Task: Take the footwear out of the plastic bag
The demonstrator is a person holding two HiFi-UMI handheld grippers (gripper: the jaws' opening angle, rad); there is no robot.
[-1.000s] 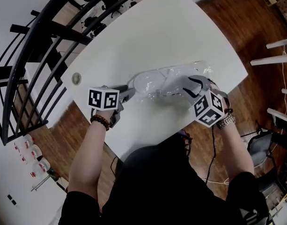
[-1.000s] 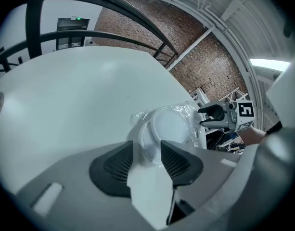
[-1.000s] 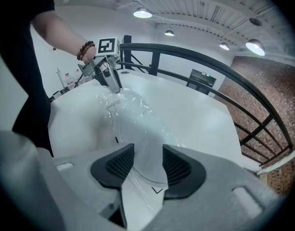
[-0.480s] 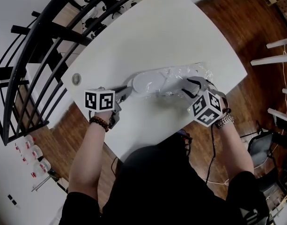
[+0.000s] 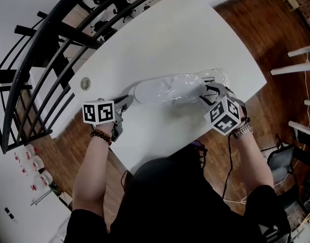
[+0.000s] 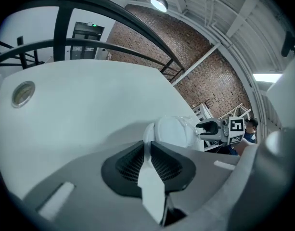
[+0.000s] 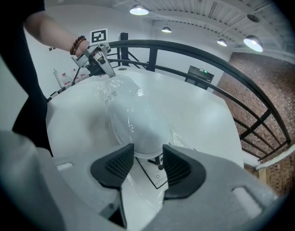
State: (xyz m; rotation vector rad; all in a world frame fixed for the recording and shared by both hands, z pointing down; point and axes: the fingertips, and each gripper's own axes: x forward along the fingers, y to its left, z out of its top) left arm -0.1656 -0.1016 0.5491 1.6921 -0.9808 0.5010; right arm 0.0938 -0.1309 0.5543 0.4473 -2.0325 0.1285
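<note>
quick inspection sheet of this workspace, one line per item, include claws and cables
surface: white table, with a round inset cap near its left edge
job's things: white footwear lying flat, at least its right part inside the clear plastic bag
clutter: nothing seen
grippers: left claw closing, pads pinching a thin white edge at the footwear's left end; right claw jaws apart, the bag's end lying between them
cables: thin dark cable hanging below the right wrist, off the table
surroundings: black railing beyond the table, wood floor, brick wall
</note>
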